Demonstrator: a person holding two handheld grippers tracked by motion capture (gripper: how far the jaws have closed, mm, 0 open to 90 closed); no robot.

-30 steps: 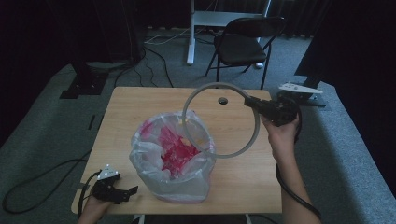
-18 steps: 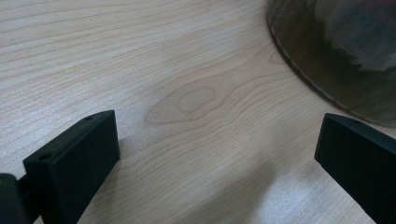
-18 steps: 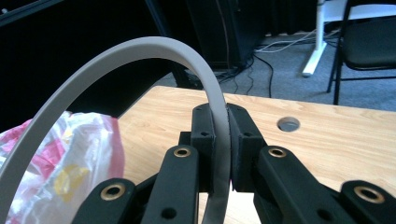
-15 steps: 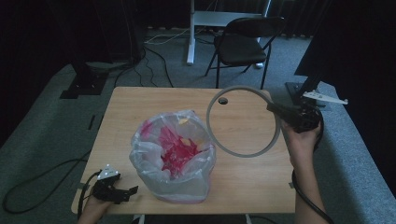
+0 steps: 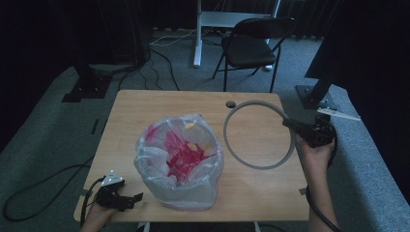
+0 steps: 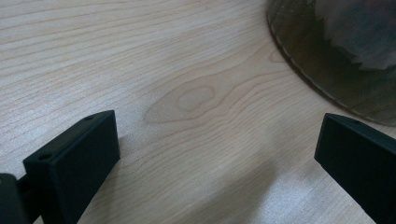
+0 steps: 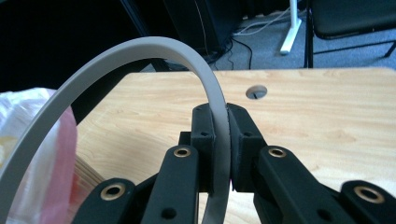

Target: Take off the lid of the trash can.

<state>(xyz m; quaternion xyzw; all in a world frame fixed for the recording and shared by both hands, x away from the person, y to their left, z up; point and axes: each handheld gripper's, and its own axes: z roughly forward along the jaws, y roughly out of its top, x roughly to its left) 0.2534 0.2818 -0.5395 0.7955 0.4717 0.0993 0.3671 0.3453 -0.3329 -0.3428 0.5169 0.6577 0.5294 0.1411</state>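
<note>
The right claw [image 5: 296, 128] is clamped on the grey ring [image 5: 259, 135]: in the right gripper view its two black pads pinch the ring's band [image 7: 217, 135] edge-on, and the band arcs up and over to the left. In the high view the ring lies nearly flat just above the counter [image 5: 159, 106], just to the right of the bin [image 5: 180, 162], whose clear liner bag holds pink and yellow scraps. The ring is beside the bin's rim, not around it; whether it touches the wood I cannot tell. A round cable hole [image 5: 231, 104] sits behind the bin, near the ring's far edge. The left claw [image 5: 131, 199] rests at the counter's near edge, left of the bin, jaws standing wide apart over bare wood.
</note>
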